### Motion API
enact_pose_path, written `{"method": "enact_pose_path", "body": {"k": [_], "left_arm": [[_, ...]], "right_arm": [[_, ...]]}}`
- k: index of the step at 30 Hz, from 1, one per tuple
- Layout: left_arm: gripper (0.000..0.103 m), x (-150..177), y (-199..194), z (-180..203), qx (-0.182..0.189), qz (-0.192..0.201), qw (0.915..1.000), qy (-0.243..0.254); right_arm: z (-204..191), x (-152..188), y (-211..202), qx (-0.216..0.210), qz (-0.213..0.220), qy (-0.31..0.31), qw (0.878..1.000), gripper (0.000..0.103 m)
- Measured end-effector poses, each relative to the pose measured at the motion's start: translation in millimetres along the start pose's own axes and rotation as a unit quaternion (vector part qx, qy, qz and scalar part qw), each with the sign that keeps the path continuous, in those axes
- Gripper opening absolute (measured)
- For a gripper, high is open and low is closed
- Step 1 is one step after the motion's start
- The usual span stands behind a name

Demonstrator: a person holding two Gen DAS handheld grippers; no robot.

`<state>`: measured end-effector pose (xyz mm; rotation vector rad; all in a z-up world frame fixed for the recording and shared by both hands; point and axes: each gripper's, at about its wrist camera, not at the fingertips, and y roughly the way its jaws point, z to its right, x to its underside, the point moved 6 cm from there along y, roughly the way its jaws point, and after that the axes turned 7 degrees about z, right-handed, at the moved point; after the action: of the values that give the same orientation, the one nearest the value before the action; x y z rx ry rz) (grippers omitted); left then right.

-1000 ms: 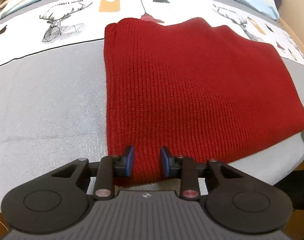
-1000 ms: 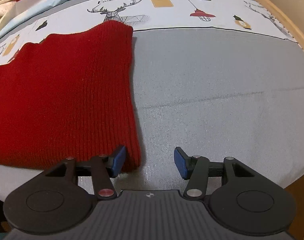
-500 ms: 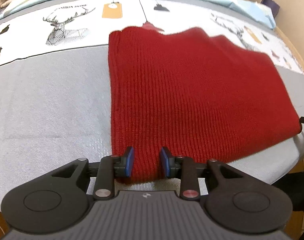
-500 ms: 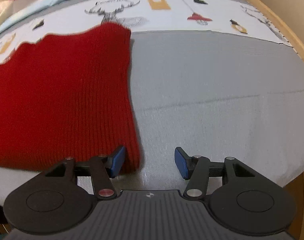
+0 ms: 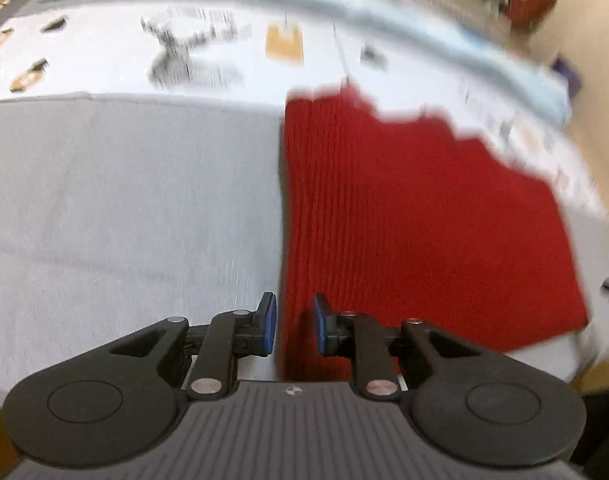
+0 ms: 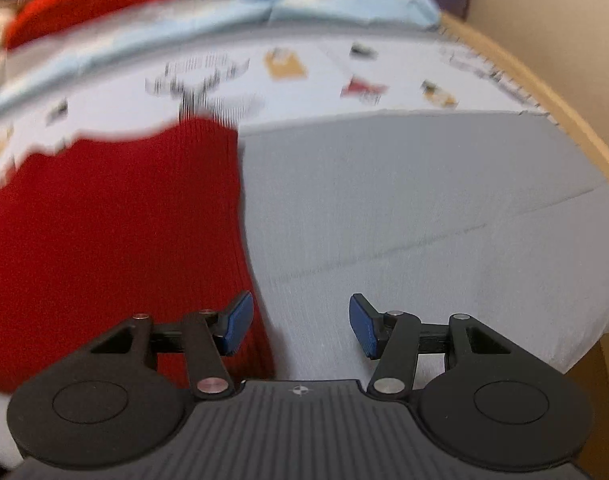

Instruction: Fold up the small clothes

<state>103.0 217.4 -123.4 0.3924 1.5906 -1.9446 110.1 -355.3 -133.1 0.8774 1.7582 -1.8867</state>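
The grey cloth (image 5: 124, 208) covering the table gives wide bare room: in the left wrist view it fills everything from 7 to 10 o'clock, and in the right wrist view it runs from 1 to 4 o'clock out to the table's wooden rim (image 6: 544, 92). At 12 o'clock in both views lies a white printed band (image 5: 208, 52) with a deer drawing, then a pale blue sheet (image 6: 264, 16) behind it.

The red sweater (image 5: 404, 220) lies flat on the grey cloth, ribbed knit, its straight side edges running from near to far. Both views are blurred, so its far edge looks ragged.

The left gripper (image 5: 293, 326) has its jaws closing, a narrow gap left between the blue pads; the sweater's left edge at its near corner sits in that gap, though whether the pads press it I cannot tell. The right gripper (image 6: 300, 324) stands well apart, its left pad over the sweater's right edge, its right pad over bare cloth.
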Motion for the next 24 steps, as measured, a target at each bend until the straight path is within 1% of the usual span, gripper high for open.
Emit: {"method": "enact_pose_path", "body": {"k": [3,4,5,6,8,9,10,11,12,13,14,15,16,17,19,20,22,23,24], "left_arm": [[0.024,-25.1,-31.7,-5.1,0.014,0.06,0.9979,-0.019],[0.027,-33.8,-42.7,-8.3,0.016,0.079,0.9965,-0.022],[0.031,-42.0,-54.8,-11.4,0.013,0.1,0.9946,-0.025],[0.033,-51.7,-71.6,-16.1,0.008,0.13,0.9911,-0.028],[0.041,-65.8,-100.4,-24.8,0.002,0.182,0.9829,-0.027],[0.043,-71.0,-112.1,-28.3,-0.004,0.204,0.9786,-0.023],[0.047,-73.3,-121.0,-32.7,-0.01,0.223,0.9745,-0.02],[0.048,-74.1,-127.5,-36.0,-0.017,0.245,0.9693,-0.017],[0.049,-70.5,-131.8,-40.4,-0.021,0.265,0.964,-0.014],[0.051,-64.4,-130.7,-45.1,-0.027,0.277,0.9603,-0.018],[0.051,-60.1,-123.4,-52.5,-0.036,0.259,0.9644,-0.041],[0.051,-58.8,-122.8,-57.4,-0.033,0.245,0.9673,-0.057],[0.052,-59.9,-125.0,-61.1,-0.029,0.254,0.9645,-0.066],[0.052,-61.6,-126.9,-65.2,-0.034,0.261,0.9622,-0.069],[0.052,-65.0,-124.4,-74.7,-0.045,0.259,0.9612,-0.083],[0.052,-66.1,-121.9,-82.0,-0.039,0.254,0.9609,-0.104],[0.052,-67.1,-118.0,-94.0,-0.031,0.247,0.9589,-0.136],[0.052,-67.8,-117.8,-100.4,-0.034,0.246,0.9572,-0.148],[0.052,-68.8,-119.4,-113.1,-0.039,0.247,0.9555,-0.157]], "right_arm": [[-8.6,-5.5,-15.2,-0.02,0.035,0.019,0.999,0.055],[-11.1,-5.8,-16.0,-0.027,0.037,0.022,0.999,0.055],[-13.4,-3.6,-10.7,-0.029,0.025,0.021,0.999,0.055],[-16.5,2.6,-2.1,-0.023,0.0,0.016,1.0,0.056],[-18.0,24.3,23.1,-0.001,-0.084,0.001,0.996,0.055],[-16.3,27.7,27.1,0.008,-0.09,0.012,0.996,0.057],[-15.9,24.3,24.8,0.014,-0.077,0.025,0.997,0.057],[-18.3,19.2,19.9,0.018,-0.058,0.025,0.998,0.056],[-23.8,13.5,12.4,0.022,-0.032,0.014,0.999,0.055],[-31.1,8.3,3.8,0.021,-0.006,0.001,1.0,0.055],[-40.1,4.3,-6.3,0.017,0.022,-0.011,1.0,0.056],[-49.3,1.5,-14.8,0.013,0.046,-0.019,0.999,0.056],[-59.3,-0.7,-23.3,0.006,0.066,-0.027,0.997,0.056],[-72.1,-1.0,-31.5,-0.005,0.082,-0.034,0.996,0.056],[-104.1,1.0,-47.2,-0.041,0.108,-0.048,0.992,0.055],[-119.6,4.3,-54.8,-0.056,0.118,-0.057,0.99,0.054],[-153.7,11.7,-68.4,-0.088,0.134,-0.077,0.984,0.048],[-174.1,16.9,-75.2,-0.103,0.141,-0.086,0.981,0.042],[-193.1,22.2,-80.5,-0.12,0.147,-0.095,0.977,0.039]]}}
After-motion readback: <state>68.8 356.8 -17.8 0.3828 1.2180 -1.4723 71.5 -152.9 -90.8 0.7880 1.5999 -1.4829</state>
